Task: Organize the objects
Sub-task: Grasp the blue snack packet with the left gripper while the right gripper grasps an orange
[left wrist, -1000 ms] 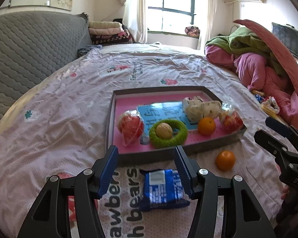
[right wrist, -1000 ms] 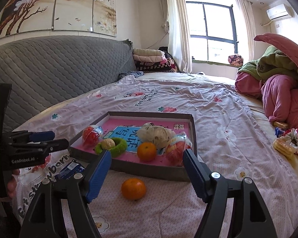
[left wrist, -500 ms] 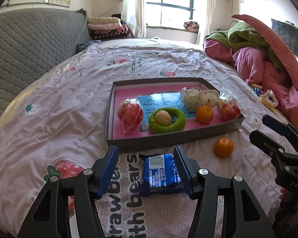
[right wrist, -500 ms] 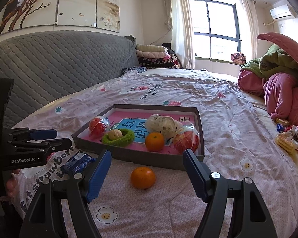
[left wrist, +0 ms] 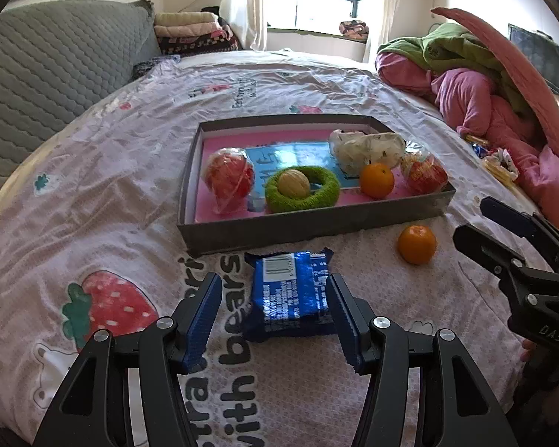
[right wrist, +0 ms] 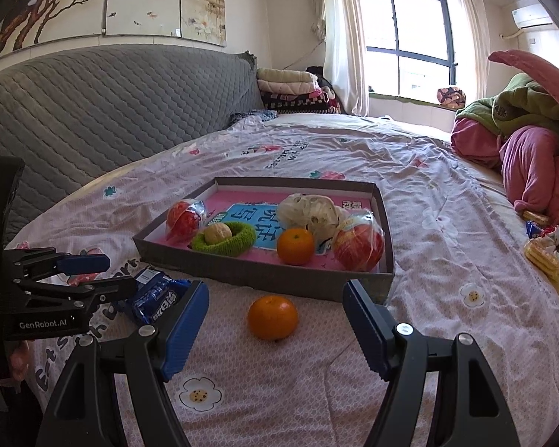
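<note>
A blue snack packet [left wrist: 290,290] lies on the bedsheet just in front of a grey tray [left wrist: 316,219] with a pink floor. My left gripper [left wrist: 274,296] is open around the packet; the right finger is at its edge, the left finger stands clear. A loose orange [right wrist: 272,317] lies on the sheet before the tray [right wrist: 261,272], just ahead of my open right gripper [right wrist: 275,294]. The tray holds two wrapped red apples [left wrist: 227,178], a walnut [left wrist: 293,183] in a green ring [left wrist: 328,190], another orange [left wrist: 377,180] and a white bag [left wrist: 365,149].
A grey quilted headboard [right wrist: 111,111] runs along the left. Pink and green bedding [left wrist: 477,85] is heaped at the right, with snack wrappers [right wrist: 544,253] beside it. Folded blankets [right wrist: 290,85] are stacked at the far end by the window.
Both views have dipped, so the tray, packet and loose orange sit higher in the frames. The packet now reaches further ahead of my left fingertips. Neither gripper's jaws have changed.
</note>
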